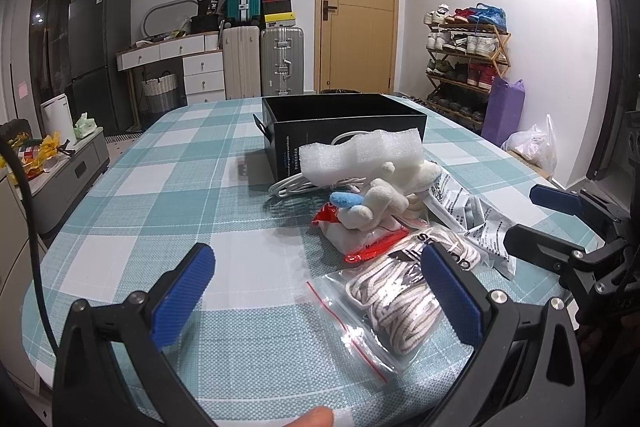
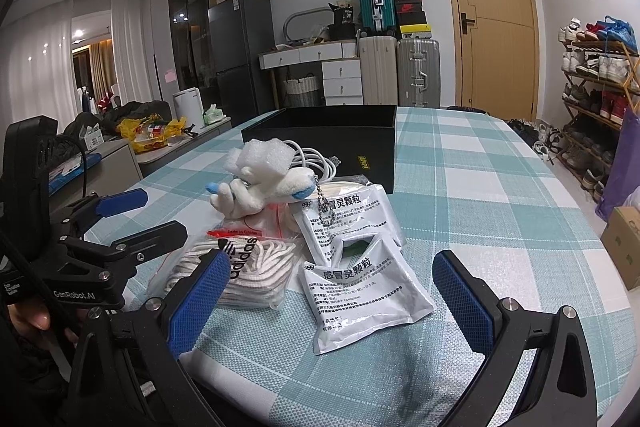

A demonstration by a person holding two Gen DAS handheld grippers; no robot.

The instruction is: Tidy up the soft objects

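A pile of soft things lies on the checked table in front of an open black box (image 1: 344, 123) (image 2: 332, 139). It holds a white foam piece (image 1: 360, 157) (image 2: 260, 155), a white plush toy (image 1: 376, 203) (image 2: 260, 193), a coiled white cable (image 1: 296, 185), a zip bag of white laces (image 1: 396, 299) (image 2: 244, 271) and silver sachets (image 1: 480, 227) (image 2: 360, 291). My left gripper (image 1: 316, 287) is open, its right finger over the lace bag. My right gripper (image 2: 332, 291) is open around the nearest sachet. Neither holds anything.
The table (image 1: 160, 187) has a teal and white checked cloth. Behind it stand suitcases (image 1: 264, 63), a drawer unit, a fridge and a wooden door (image 1: 356, 7). A shoe rack (image 1: 464, 63) is at the right, a low cabinet with clutter at the left.
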